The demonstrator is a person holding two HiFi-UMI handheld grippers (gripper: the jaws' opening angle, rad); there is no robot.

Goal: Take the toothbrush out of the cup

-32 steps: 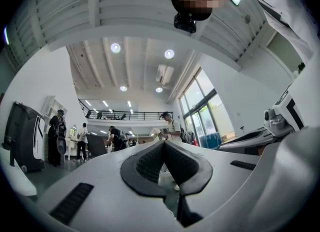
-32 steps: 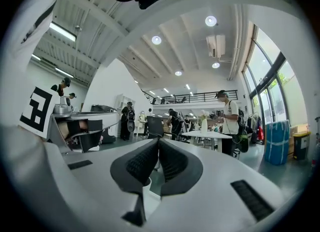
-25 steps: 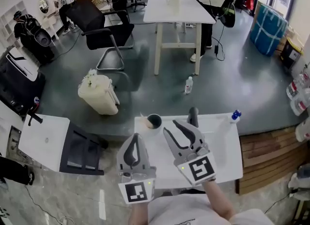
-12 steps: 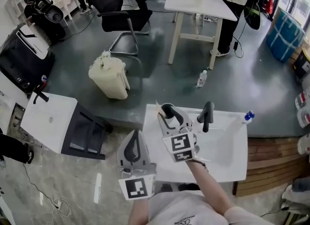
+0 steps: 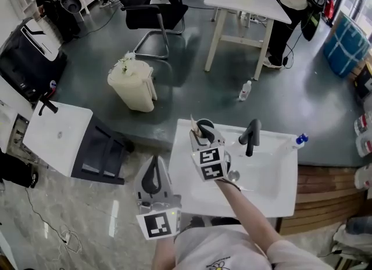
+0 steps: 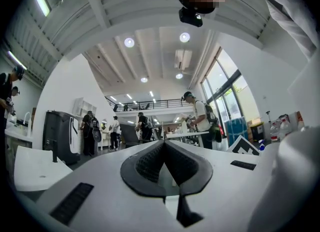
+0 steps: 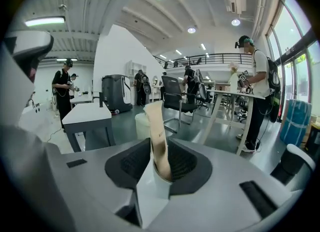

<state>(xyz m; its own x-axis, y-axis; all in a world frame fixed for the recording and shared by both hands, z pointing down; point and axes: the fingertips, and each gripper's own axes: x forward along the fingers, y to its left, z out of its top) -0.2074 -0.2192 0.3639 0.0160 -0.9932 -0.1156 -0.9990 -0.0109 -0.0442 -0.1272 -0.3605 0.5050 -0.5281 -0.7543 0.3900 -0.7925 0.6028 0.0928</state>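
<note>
Toothbrush [image 7: 156, 131] stands in cup [image 5: 207, 123] at the tabletop's [image 5: 273, 196] 11 o'clock corner, tip leaning toward 11. Right gripper [image 5: 199, 134] jaws narrow, pinching its wrapped stem just above the rim. Left gripper [image 5: 152, 177] jaws together, empty, off the tabletop at 7 o'clock. Risk: cup isn't braced, so a skewed lift could drag or tip it over the edge beside it; thin grip may slip.

Beige toothbrush [image 7: 156, 131] stands nearly upright in the white cup [image 7: 163, 186].
</note>
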